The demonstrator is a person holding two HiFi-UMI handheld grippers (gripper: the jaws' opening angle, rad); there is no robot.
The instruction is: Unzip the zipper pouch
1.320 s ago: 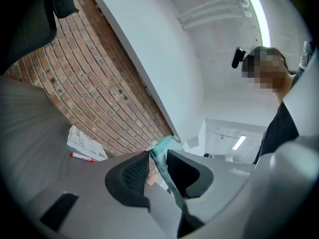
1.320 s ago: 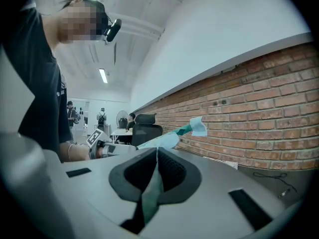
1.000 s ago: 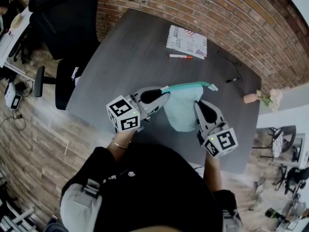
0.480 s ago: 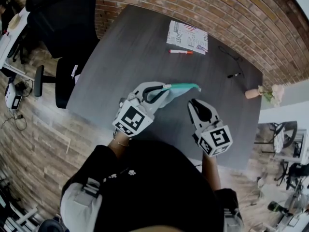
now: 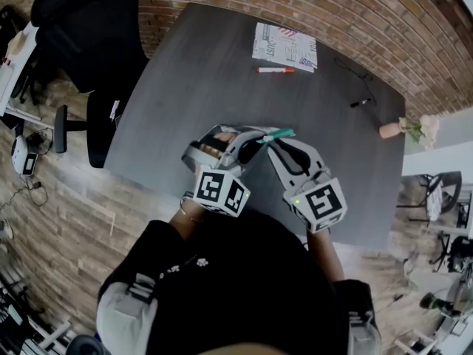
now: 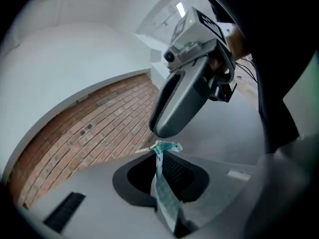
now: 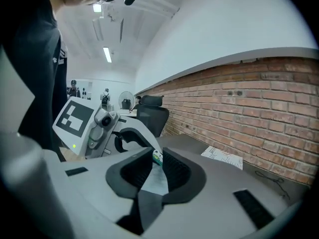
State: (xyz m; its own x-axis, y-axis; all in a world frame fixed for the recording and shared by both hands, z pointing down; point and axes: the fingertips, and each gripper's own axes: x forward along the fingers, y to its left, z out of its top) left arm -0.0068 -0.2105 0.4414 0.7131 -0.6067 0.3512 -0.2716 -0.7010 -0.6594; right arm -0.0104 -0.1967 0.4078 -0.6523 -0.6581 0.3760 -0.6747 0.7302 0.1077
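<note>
Left of the zipper pouch (image 5: 279, 134), the left gripper (image 5: 250, 142) has its fingers pinched tight on the pouch's fabric edge, holding it above the worktop's (image 5: 207, 80) near edge. Just right of the pouch, the right gripper's (image 5: 275, 149) fingers are opening, with the teal zip end loose between them. Beyond the pouch, open worktop runs to a marker (image 5: 276, 69) and a printed sheet (image 5: 285, 47).

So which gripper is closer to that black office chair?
Left. The left gripper, shut on the teal pouch, is on the side toward the black office chair. The right gripper, jaws opening around the pouch's end, sits beyond it, farther off.
</note>
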